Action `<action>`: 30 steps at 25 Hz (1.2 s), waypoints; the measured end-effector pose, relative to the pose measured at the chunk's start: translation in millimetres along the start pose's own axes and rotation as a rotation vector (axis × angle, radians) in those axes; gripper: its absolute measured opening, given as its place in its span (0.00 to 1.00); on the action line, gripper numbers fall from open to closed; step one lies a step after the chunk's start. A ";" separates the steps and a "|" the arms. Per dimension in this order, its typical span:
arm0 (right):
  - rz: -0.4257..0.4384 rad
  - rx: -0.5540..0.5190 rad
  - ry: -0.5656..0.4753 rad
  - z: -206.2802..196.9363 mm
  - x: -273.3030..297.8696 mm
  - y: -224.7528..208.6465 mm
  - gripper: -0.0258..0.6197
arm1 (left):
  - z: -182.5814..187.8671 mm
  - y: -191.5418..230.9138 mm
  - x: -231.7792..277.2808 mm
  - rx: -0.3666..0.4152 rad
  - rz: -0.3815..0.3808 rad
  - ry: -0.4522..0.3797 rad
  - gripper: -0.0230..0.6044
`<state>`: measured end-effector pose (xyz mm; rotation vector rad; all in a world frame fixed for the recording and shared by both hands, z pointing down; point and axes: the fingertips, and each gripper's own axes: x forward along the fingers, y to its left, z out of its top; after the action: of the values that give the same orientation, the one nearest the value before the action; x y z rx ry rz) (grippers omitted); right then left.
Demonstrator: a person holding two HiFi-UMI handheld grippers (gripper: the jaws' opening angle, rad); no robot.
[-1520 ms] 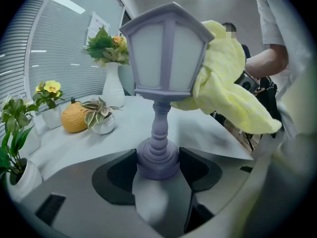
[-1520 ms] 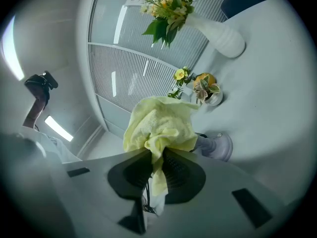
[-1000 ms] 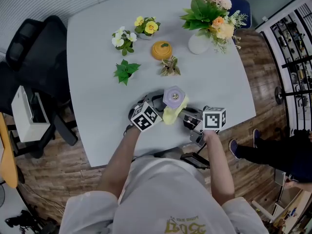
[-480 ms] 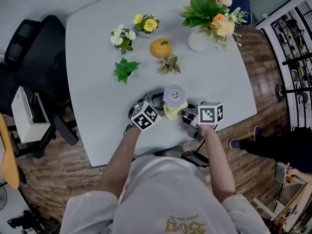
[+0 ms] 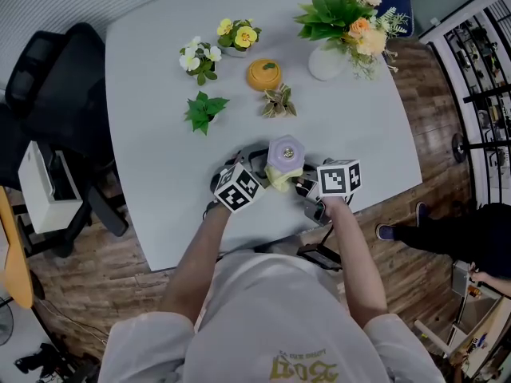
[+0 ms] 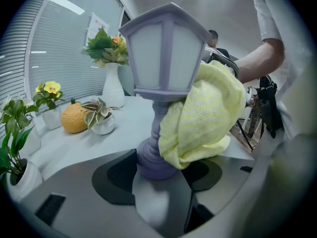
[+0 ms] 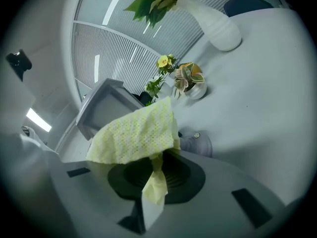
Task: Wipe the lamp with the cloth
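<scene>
A purple lantern-shaped lamp (image 5: 285,154) stands upright near the table's front edge. My left gripper (image 5: 257,168) is shut on its round base (image 6: 151,158), one jaw on each side. In the left gripper view the lamp head (image 6: 166,48) rises above, and the yellow cloth (image 6: 203,118) lies pressed against the stem and the head's right side. My right gripper (image 5: 301,183) is shut on the cloth (image 7: 136,133), which bunches out of the jaws against the lamp (image 7: 101,110). In the head view the cloth (image 5: 277,179) shows just below the lamp head.
Behind the lamp on the grey table (image 5: 152,134) stand small potted plants (image 5: 204,112), a little succulent (image 5: 279,102), an orange ornament (image 5: 264,76) and a white vase of flowers (image 5: 326,64). A black chair (image 5: 56,78) is at the left. A person's legs (image 5: 447,242) are at the right.
My right gripper has moved left and a little forward, bringing the cloth in tighter against the lamp. The left gripper and the lamp have stayed put.
</scene>
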<state>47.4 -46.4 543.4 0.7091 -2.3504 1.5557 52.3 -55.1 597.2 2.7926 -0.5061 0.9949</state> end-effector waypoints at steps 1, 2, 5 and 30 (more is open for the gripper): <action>-0.006 0.003 0.004 -1.2 0.9 -2.2 0.13 | 0.0 -0.1 0.0 0.000 0.000 0.000 0.47; -0.012 0.006 0.010 -2.8 1.9 -4.5 0.13 | 0.0 -0.3 0.2 0.000 -0.001 0.000 0.47; -0.018 0.010 0.021 -5.1 3.9 -8.2 0.13 | 0.4 -0.2 0.4 0.002 0.001 -0.001 0.47; -0.059 -0.015 -0.057 8.8 -26.6 -6.6 0.13 | 0.6 -0.2 -0.1 0.003 0.003 0.000 0.47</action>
<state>74.1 -49.5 533.2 0.8223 -2.3570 1.5107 52.6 -55.0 596.6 2.7950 -0.5093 0.9974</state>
